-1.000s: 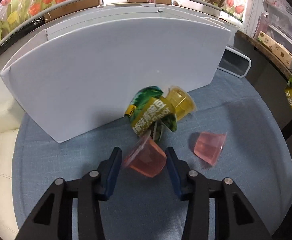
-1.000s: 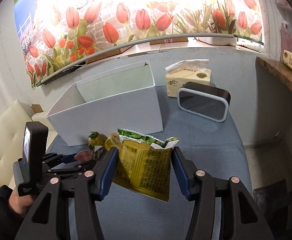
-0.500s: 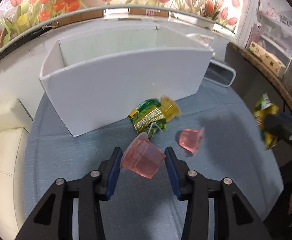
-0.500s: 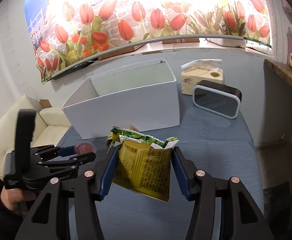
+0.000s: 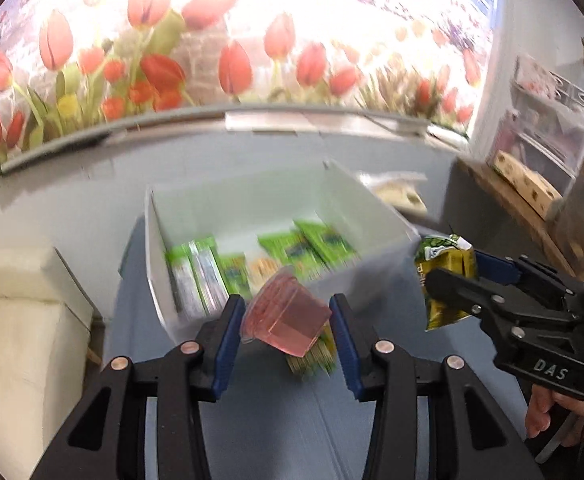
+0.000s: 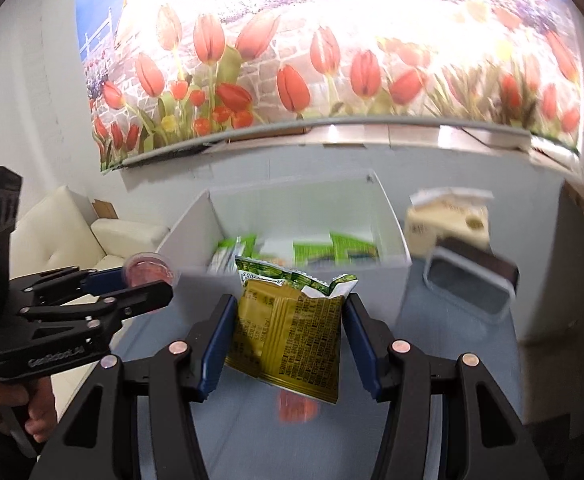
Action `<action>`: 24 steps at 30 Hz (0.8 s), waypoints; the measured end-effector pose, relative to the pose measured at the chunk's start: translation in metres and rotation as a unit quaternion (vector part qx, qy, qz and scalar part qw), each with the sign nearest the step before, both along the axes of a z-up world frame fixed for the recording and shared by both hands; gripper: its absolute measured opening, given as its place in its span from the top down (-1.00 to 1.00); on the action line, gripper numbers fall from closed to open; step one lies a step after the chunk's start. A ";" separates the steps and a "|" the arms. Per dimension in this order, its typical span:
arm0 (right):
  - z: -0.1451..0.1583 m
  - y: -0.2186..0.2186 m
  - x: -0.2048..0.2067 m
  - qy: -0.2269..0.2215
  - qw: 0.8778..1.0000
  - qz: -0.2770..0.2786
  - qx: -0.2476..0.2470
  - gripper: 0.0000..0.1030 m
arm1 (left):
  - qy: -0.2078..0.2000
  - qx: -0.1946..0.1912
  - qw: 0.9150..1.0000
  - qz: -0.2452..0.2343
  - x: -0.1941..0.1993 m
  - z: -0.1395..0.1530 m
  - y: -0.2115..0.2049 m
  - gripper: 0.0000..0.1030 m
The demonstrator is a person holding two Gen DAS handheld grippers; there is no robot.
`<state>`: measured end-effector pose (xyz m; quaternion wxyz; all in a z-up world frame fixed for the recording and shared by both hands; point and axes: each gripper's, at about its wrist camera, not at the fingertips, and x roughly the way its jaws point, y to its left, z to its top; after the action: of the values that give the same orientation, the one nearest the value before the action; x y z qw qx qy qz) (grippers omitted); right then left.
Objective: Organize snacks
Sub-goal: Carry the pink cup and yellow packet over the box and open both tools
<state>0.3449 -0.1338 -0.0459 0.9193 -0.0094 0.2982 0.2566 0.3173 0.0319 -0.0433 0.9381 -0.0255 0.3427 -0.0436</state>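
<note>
My left gripper point(image 5: 288, 326) pinches a pink jelly cup point(image 5: 288, 320), tilted between its blue pads and held above the blue table point(image 5: 276, 432). My right gripper point(image 6: 288, 336) clamps a yellow-green snack packet point(image 6: 288, 328) by its sides, upright and clear of the table. Beneath it a second pink cup point(image 6: 296, 406) lies on the cloth, blurred. Just beyond both loads sits the white box point(image 5: 154, 264), open-topped, with green packets point(image 5: 315, 246) lying inside; I think there are several, but blur smears them. Right of the box stand a tissue pack point(image 6: 447, 220) and a dark-faced device point(image 6: 471, 280).
</note>
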 end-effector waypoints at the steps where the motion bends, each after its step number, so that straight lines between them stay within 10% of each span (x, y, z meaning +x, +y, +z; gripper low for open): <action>1: 0.004 0.005 0.010 -0.003 1.000 0.001 -0.005 -0.14 | -0.005 0.002 1.000 0.003 0.009 0.003 0.002 0.06; 17: -0.047 0.062 0.131 0.051 0.994 0.033 -0.093 -0.15 | 0.076 0.031 0.996 0.029 0.127 -0.052 0.041 0.00; 20: -0.046 0.065 0.128 0.029 0.991 0.028 -0.126 -0.63 | 0.057 0.044 0.997 0.039 0.121 -0.050 0.042 -0.99; 24: -0.041 0.055 0.127 0.016 0.992 0.007 -0.124 -1.00 | 0.051 0.031 0.997 0.040 0.122 -0.044 0.043 -1.00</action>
<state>0.4714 -0.0792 -0.0868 0.9044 -0.1211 0.3421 0.2245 0.4390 0.0749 -0.0873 0.9209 -0.0121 0.3896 0.0058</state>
